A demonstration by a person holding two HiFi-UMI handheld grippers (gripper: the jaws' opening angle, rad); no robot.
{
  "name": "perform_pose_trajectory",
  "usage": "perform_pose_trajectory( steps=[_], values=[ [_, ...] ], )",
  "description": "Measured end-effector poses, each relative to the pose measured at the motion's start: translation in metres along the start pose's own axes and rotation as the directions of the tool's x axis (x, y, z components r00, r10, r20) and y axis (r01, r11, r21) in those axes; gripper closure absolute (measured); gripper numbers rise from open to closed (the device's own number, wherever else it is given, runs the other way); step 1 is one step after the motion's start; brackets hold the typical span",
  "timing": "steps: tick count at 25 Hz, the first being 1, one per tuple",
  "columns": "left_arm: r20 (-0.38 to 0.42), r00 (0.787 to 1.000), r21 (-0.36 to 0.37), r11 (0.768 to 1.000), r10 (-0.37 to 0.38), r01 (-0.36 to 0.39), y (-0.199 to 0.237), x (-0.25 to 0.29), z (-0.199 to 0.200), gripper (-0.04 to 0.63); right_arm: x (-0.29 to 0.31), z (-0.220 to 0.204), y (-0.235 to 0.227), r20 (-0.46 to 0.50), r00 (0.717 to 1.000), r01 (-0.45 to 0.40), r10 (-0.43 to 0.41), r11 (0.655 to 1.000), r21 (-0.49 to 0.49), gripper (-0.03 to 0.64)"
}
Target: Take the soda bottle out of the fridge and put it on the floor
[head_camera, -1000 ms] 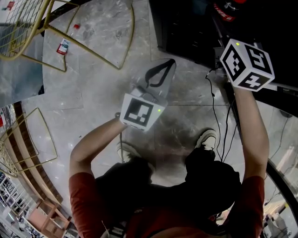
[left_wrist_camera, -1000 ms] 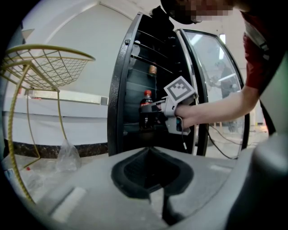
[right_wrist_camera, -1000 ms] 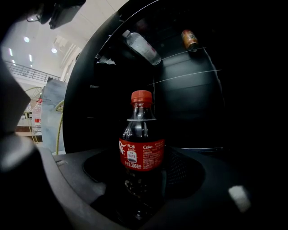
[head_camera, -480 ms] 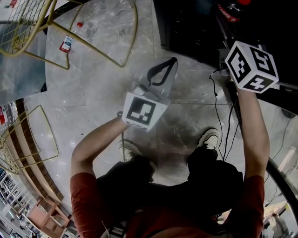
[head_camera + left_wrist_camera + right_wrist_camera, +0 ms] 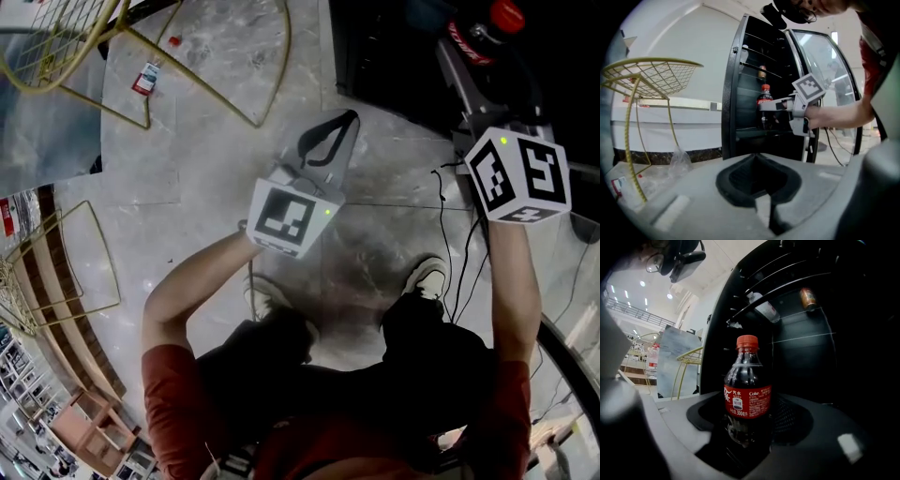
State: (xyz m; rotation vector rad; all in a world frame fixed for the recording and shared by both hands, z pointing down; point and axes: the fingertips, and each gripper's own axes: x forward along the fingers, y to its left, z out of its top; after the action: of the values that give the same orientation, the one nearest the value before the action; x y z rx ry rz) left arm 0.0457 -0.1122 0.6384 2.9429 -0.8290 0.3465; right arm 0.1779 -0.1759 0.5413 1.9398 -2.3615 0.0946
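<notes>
Right gripper view showed your right gripper (image 5: 750, 404) closed on the soda bottle (image 5: 747, 373), with the jaws set round its lower body at and below the red label. The bottle stood upright with its cap on, at the front edge of the fridge (image 5: 732, 103) opening. No view settled whether its base was clear of the shelf. Your left gripper (image 5: 755, 158) was held over the floor (image 5: 216, 169), its jaws closed together with nothing between them.

Handling, as a judgement: the bottle looked full, so fairly heavy for its size. Its plastic wall was smooth and likely to slip or dent under a hard squeeze. The low hold on the body looked sound. A hold at the neck would let it swing.

Surroundings: the floor was pale polished stone, hard and level, so an upright bottle could tip if set down askew. Cables (image 5: 441, 216) trailed near your right foot. A yellow wire stand (image 5: 651, 75) stood well to the left, and the glass door (image 5: 829, 70) was open.
</notes>
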Motion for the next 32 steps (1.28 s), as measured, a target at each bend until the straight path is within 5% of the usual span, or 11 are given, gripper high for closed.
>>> perform_pose_trajectory(
  steps=[9, 16, 21, 27, 32],
  values=[
    [0.029, 0.998, -0.020, 0.998, 0.055, -0.055, 0.005, -0.039, 0.015, 0.595, -0.040, 0.010, 0.045, 0.045, 0.996, -0.077, 0.075, 0.996, 0.040, 0.321],
    [0.018, 0.995, 0.031, 0.995, 0.094, -0.095, 0.008, -0.067, 0.024, 0.595, -0.062, 0.007, 0.076, 0.043, 0.989, -0.141, 0.139, 0.988, 0.060, 0.321],
    [0.007, 0.997, 0.121, 0.989, 0.082, -0.082, -0.002, -0.084, 0.013, 0.595, -0.075, -0.022, 0.100, 0.020, 0.982, -0.186, 0.186, 0.980, 0.068, 0.321],
    [0.033, 0.992, 0.066, 0.990, 0.123, -0.125, -0.001, -0.098, 0.003, 0.595, -0.075, -0.050, 0.120, -0.012, 0.974, -0.222, 0.225, 0.968, 0.118, 0.321],
    [0.043, 0.992, 0.103, 0.988, 0.115, -0.119, 0.002, -0.092, -0.005, 0.595, -0.073, -0.066, 0.138, -0.034, 0.966, -0.252, 0.258, 0.961, 0.113, 0.321]
  ],
)
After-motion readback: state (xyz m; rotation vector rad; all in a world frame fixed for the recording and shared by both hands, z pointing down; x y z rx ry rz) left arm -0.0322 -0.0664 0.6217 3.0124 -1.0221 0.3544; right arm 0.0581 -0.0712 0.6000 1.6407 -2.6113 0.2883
